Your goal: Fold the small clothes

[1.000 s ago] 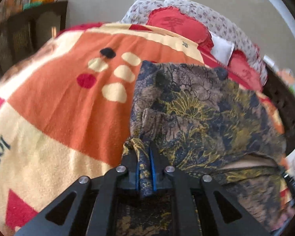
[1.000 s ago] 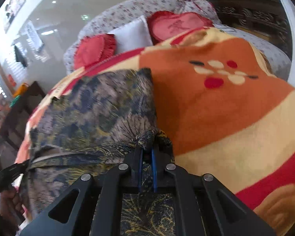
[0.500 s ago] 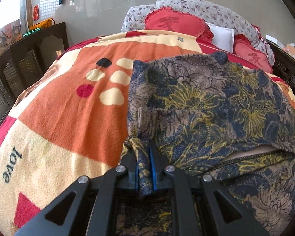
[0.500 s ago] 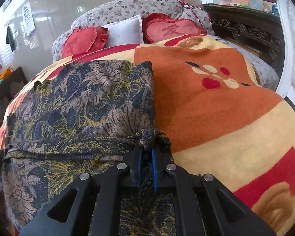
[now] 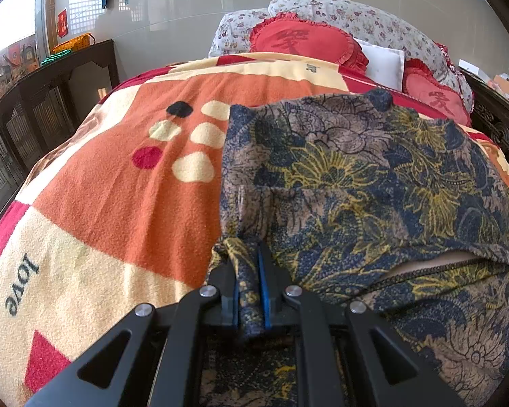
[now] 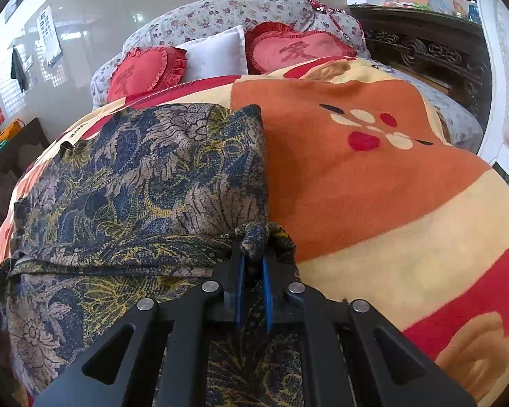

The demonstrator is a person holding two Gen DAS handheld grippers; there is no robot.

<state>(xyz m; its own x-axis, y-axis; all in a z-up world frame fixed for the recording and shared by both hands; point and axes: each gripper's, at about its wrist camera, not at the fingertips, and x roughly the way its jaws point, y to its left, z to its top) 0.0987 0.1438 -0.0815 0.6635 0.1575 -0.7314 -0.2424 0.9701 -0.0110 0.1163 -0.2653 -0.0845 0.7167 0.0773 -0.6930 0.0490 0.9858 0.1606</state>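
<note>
A floral garment in navy, brown and yellow [image 5: 356, 176] lies on an orange, cream and red blanket [image 5: 118, 203] on a bed. Its near part is folded over the far part. My left gripper [image 5: 251, 271] is shut on the garment's near left corner. My right gripper [image 6: 252, 261] is shut on the near right corner of the garment [image 6: 152, 176]. Bunched cloth shows between each pair of blue pads. Both grippers hold the cloth low, close to the blanket [image 6: 373, 196].
Red heart cushions [image 5: 302, 42], a white pillow [image 6: 217, 56] and a floral quilt [image 6: 237, 13] sit at the bed's head. A dark wooden cabinet [image 5: 51, 101] stands to the left, carved dark furniture [image 6: 424, 44] to the right.
Both grippers have come down and levelled out toward the blanket with the cloth still held. The garment now lies flatter and spread wider.
</note>
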